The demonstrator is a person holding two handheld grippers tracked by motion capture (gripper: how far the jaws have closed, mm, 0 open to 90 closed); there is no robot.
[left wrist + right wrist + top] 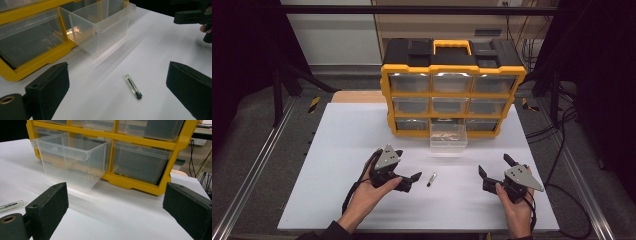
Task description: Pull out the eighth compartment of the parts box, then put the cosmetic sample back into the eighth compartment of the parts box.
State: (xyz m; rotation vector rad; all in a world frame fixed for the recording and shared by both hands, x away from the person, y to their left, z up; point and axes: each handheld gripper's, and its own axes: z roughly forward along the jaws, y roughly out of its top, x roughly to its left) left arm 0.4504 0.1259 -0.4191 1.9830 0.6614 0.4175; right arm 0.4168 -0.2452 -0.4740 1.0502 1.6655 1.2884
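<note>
A small clear tube with a black cap [431, 179] is lying flat on the white table [342, 150], just at three o'clock from the left gripper [407, 172] and well apart from the right gripper [495, 167], which is being held at about three o'clock from it. In the left gripper view the tube [132, 86] is being seen between the two black jaws, untouched, its capped end pointing toward five o'clock. The left gripper is being held wide open, nothing being gripped; the right gripper is likewise being held with its jaws spread and empty. At twelve o'clock from the tube, a clear drawer [448, 138] is standing pulled out of the bottom row of the yellow and black organiser [453, 82]. In the right gripper view the drawer [71, 160] is being seen ahead at eleven o'clock, the tube's end [11, 206] lying at nine o'clock.
</note>
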